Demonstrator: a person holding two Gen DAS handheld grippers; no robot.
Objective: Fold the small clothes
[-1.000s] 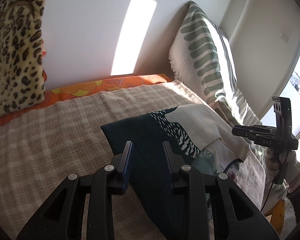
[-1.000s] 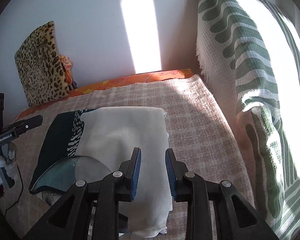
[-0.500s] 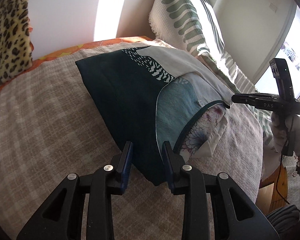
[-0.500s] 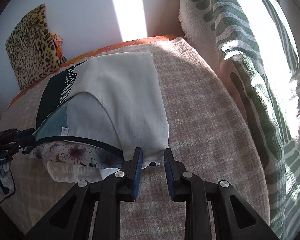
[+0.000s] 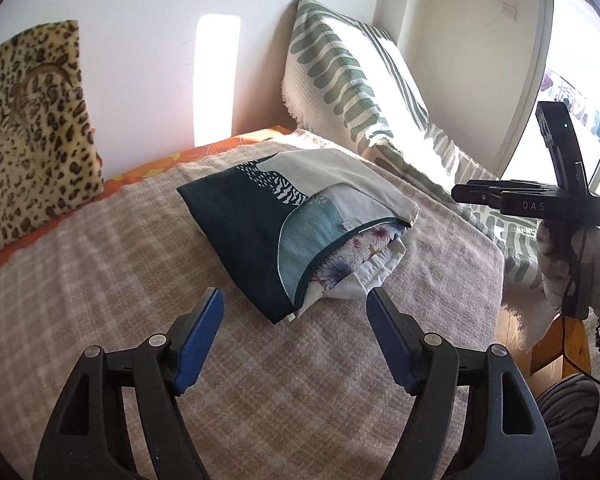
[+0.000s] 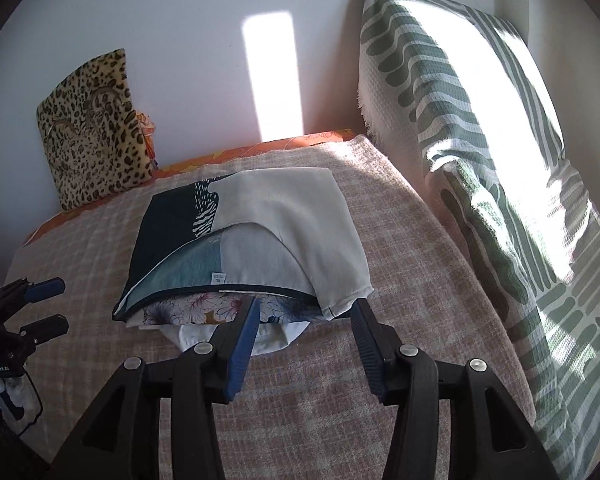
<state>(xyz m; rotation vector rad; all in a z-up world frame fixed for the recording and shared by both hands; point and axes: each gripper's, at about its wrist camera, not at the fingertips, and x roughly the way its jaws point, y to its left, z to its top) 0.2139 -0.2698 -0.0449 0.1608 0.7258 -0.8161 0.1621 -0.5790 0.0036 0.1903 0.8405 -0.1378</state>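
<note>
The left gripper (image 5: 294, 306) stands wide apart, its blue pads (image 5: 198, 336) gripping nothing and hovering above the checked blanket (image 5: 148, 264). Just beyond its tips lies the folded garment (image 5: 260, 224), dark teal on one side and pale cream on the other, resting on a floral cloth (image 5: 352, 256) and a white cloth (image 5: 374, 274) whose edges stick out underneath. The nearest corner of the garment points between the two fingers without touching them.

The right gripper (image 6: 304, 312) is also spread wide and empty. Its left fingertip (image 6: 246, 322) overlaps the protruding floral and white layers; whether it touches them I cannot tell. Its right fingertip sits just beside the cream corner of the folded garment (image 6: 284, 216).

Farther off, to the right of both tools, a green-striped pillow (image 6: 460, 120) leans against the wall. Far left, a leopard-print cushion (image 6: 92, 132) stands upright, with an orange sheet (image 5: 148, 166) edging the blanket behind the pile.
</note>
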